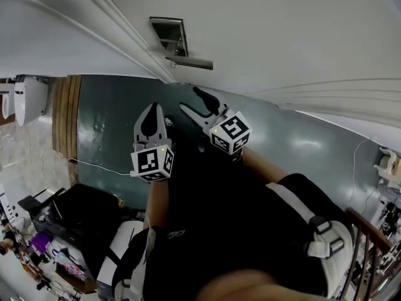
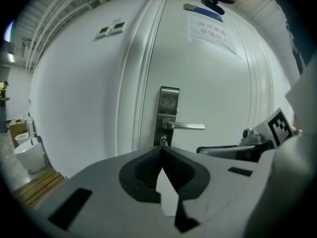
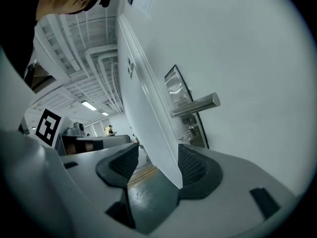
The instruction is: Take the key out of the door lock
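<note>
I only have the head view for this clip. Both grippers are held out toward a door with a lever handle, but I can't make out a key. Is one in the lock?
Observer: Yes. In the left gripper view a key sticks out of the lock plate, just under the lever handle.
Operator: Is the left gripper on it?
Observer: No. The left gripper has its jaws together with nothing between them, and the key shows beyond the tips.
Operator: And the right one?
Observer: The right gripper has its jaws apart and empty. In its view the key sits up and to the right of them.
</note>
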A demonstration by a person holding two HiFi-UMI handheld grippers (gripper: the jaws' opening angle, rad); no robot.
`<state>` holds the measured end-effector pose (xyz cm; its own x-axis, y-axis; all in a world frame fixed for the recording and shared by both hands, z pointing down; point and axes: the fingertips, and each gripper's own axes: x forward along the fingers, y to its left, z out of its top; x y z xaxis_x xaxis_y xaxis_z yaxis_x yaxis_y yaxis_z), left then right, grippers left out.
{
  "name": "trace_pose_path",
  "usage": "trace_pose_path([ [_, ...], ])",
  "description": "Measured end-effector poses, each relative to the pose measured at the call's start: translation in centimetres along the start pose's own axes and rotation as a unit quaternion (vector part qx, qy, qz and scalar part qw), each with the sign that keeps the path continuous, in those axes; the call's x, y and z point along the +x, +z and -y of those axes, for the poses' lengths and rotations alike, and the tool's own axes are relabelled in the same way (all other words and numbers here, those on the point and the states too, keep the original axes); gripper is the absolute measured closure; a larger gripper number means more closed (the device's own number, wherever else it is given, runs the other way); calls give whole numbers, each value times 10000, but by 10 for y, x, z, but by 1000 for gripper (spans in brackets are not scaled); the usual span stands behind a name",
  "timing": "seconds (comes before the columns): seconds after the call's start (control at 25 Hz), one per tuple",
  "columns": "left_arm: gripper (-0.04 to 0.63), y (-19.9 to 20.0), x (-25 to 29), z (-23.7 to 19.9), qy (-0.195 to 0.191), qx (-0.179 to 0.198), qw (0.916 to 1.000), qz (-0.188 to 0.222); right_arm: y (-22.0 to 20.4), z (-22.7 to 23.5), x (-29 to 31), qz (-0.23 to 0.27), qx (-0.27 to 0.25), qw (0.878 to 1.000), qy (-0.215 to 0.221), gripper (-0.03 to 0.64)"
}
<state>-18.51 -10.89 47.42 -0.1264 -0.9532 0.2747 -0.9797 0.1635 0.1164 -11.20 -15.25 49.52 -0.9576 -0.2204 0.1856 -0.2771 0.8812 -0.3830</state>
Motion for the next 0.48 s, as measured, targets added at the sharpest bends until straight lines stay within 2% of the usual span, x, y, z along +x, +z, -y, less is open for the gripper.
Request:
trace_pose_path([
  [0.2, 572, 6, 35, -15, -975, 231, 9947, -221, 0, 17, 17, 203, 314, 9950, -930, 370],
  [0.48, 572, 1, 65, -42, -2089, 418, 9759, -472, -3, 21, 40, 651, 794, 9744, -1999, 368],
])
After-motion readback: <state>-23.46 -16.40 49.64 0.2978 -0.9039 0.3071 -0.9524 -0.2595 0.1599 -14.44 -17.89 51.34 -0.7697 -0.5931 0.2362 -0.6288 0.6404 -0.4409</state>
